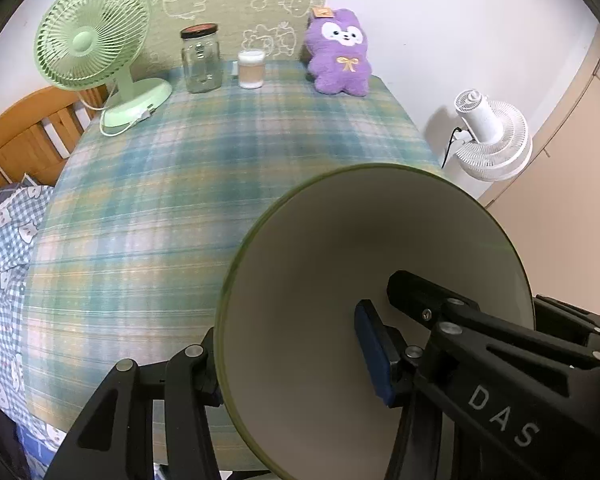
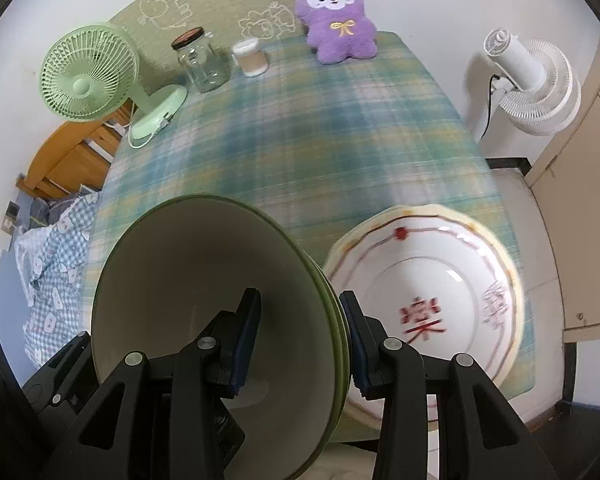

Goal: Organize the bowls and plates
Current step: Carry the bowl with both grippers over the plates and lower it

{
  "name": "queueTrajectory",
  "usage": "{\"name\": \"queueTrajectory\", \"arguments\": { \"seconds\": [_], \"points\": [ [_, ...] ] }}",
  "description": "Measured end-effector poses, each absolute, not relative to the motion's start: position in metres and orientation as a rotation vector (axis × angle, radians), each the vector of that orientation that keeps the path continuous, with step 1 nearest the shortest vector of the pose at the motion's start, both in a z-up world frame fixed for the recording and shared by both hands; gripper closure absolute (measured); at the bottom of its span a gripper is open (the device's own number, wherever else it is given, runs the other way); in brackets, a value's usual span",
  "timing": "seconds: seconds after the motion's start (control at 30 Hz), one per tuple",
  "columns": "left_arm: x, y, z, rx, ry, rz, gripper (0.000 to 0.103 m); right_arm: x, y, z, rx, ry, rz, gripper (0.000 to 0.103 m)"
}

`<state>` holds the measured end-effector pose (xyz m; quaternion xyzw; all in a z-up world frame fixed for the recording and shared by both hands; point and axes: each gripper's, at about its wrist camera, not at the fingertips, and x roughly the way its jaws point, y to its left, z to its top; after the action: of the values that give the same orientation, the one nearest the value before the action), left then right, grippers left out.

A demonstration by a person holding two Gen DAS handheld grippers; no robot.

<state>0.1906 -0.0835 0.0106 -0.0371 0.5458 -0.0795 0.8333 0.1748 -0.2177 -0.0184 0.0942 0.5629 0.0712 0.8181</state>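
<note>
Left wrist view, left gripper (image 1: 300, 364): partly closed, one pad inside the green-rimmed bowl (image 1: 320, 264) and one outside, pinching its wall at lower right of the frame.
Left wrist view, worktop (image 1: 180, 184): plaid cloth; green fan (image 1: 88, 40) upper left, glass jar (image 1: 201, 60) beside it.
Right wrist view, right gripper (image 2: 300, 344): partly closed on the rims of what looks like several stacked green bowls (image 2: 204, 264), lower centre.
Right wrist view, white plate (image 2: 432, 280): blurred, lower right, apparently lying on the worktop just beside the bowls.
</note>
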Motion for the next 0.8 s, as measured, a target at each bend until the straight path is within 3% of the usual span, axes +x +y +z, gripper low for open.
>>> {"name": "queueTrajectory", "arguments": {
  "seconds": [0.8],
  "points": [
    [0.205,-0.183,-0.033,-0.129,1.278,-0.198,0.049,0.187,-0.318,-0.058,0.183,1.296,0.110,0.059]
  ]
}}
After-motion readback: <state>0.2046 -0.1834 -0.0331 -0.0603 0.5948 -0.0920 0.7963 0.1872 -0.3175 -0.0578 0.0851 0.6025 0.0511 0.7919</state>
